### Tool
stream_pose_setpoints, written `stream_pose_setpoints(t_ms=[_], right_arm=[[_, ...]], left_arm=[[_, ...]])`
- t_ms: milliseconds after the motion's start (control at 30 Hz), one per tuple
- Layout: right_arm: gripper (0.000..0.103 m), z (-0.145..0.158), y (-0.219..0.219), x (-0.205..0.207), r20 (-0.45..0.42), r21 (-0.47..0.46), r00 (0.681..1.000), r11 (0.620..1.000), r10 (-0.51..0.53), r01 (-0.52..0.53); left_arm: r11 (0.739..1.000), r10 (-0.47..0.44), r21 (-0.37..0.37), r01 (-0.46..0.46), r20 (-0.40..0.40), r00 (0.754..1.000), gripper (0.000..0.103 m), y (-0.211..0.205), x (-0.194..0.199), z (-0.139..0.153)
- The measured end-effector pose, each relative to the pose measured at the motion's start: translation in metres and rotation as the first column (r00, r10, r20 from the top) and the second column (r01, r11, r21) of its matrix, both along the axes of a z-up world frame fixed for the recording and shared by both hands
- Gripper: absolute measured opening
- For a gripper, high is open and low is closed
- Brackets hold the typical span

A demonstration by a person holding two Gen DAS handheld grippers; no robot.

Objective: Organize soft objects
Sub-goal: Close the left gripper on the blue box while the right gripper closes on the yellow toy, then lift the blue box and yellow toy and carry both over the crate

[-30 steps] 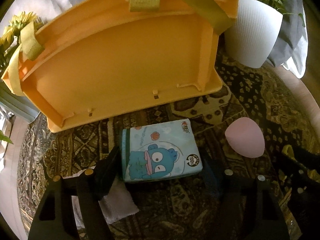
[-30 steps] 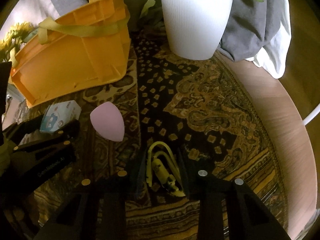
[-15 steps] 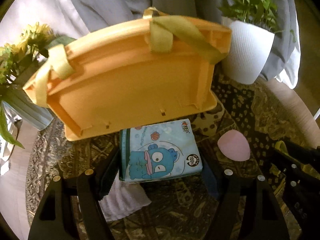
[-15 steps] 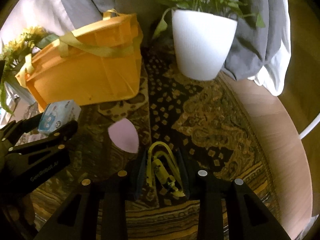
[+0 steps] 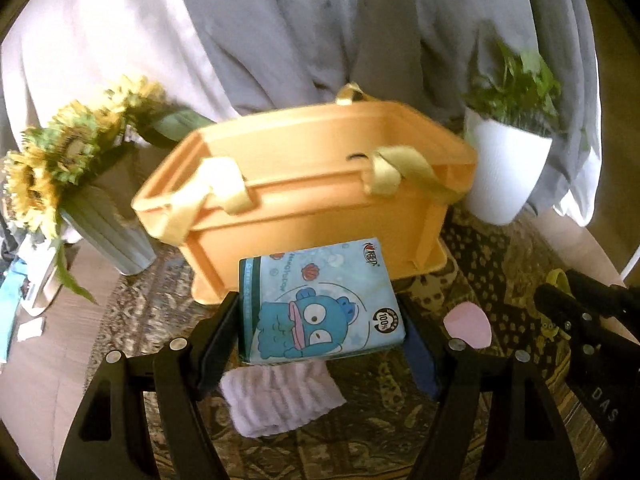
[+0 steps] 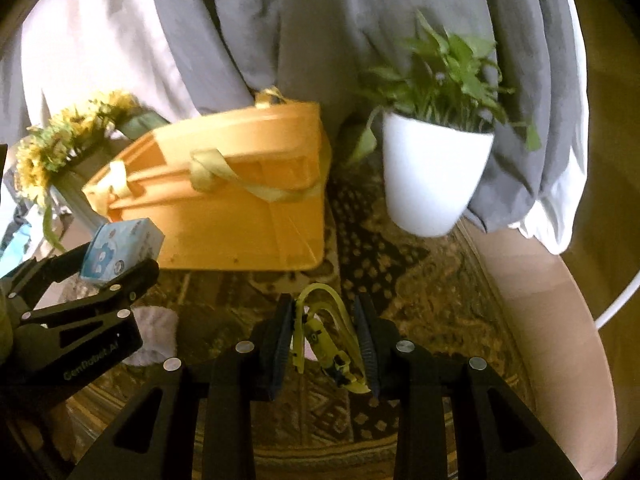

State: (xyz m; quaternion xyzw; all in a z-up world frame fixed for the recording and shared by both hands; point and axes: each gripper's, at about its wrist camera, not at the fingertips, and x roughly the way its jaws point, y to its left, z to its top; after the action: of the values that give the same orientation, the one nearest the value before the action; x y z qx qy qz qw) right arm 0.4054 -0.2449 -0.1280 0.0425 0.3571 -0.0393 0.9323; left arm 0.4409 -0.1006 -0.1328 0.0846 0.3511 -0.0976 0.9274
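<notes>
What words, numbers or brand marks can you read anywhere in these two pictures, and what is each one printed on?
"100%": round black stamp on the tissue pack held in the left gripper.
Red logo at the tissue pack's top corner, and small print along its top and left edges: too small to read.
"DAS": on the right gripper body, seen from the left wrist view; cut off.
"Cenrobot.AI", roughly: on the left gripper's side in the right wrist view; blurred.

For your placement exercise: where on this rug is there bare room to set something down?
Free: the rug between the orange basket and the white plant pot, running toward the wood floor. Crowded: before the basket, with the pink sponge and white cloth.
</notes>
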Motion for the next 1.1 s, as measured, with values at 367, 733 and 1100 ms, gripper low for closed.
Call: stream_pose_setpoints(t_ms=[367, 733, 1100], right_arm=[[0.032, 0.034, 0.017, 0.001, 0.127, -0.007, 0.991, 0.999, 0.043, -0.043], [0.032, 0.066, 0.038, 0.009, 0.243, -0.024, 0.965, 0.995, 0.097, -0.094], [0.032, 0.096, 0.053, 0.028, 0.332, -0.023, 0.937, 0.994, 0.112, -0.111]], left_arm=[[0.997, 0.071, -0.029, -0.069, 0.083, 0.994, 0.075, 0.022, -0.011, 0.03], [0.988, 0.153, -0.058, -0.145, 0.175, 0.973, 0.075, 0.046, -0.014, 0.059], [0.982, 0.188, -0.068, -0.176, 0.253, 0.949, 0.075, 0.062, -0.004, 0.086]])
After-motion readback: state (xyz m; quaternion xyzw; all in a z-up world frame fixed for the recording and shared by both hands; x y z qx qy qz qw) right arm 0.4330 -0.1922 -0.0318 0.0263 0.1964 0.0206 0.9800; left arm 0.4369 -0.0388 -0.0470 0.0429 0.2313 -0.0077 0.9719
